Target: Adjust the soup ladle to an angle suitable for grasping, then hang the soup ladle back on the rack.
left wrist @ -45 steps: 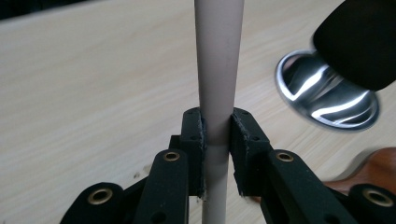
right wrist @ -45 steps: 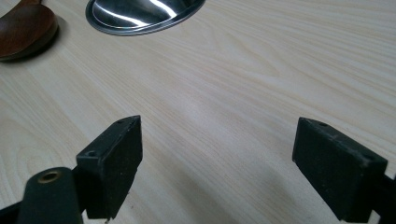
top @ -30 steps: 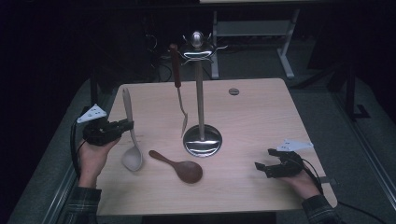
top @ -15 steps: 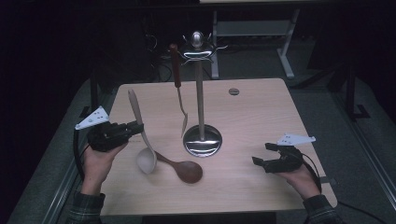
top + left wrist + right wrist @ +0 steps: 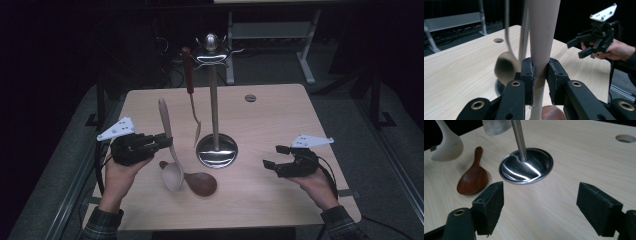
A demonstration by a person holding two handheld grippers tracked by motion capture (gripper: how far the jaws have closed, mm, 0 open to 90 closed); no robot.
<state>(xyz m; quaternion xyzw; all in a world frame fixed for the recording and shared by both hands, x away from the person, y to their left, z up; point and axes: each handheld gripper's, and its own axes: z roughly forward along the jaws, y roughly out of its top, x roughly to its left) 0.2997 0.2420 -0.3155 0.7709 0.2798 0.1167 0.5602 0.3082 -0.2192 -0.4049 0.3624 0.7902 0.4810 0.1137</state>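
Note:
My left gripper (image 5: 162, 141) is shut on the handle of a pale spoon (image 5: 167, 130), held upright with its bowl down just above the table. In the left gripper view both pads clamp that handle (image 5: 541, 50). A dark wooden spoon (image 5: 199, 183) lies on the table beside the pale bowl. A metal stand (image 5: 215, 105) rises from a round base (image 5: 526, 167), and a metal spoon with a brown handle (image 5: 191, 100) hangs from its top hooks. My right gripper (image 5: 274, 156) hovers right of the base; its jaws have just been closing a little, still wide apart, with nothing between them (image 5: 540, 202).
The wooden table (image 5: 280, 120) has a small round hole (image 5: 250, 98) at the back right. Dark floor and a metal frame lie beyond the far edge. My right gripper (image 5: 586, 46) shows far off in the left gripper view.
My left gripper has carried the pale spoon to the right, toward the stand and over the brown spoon's handle. The right gripper has risen a little.

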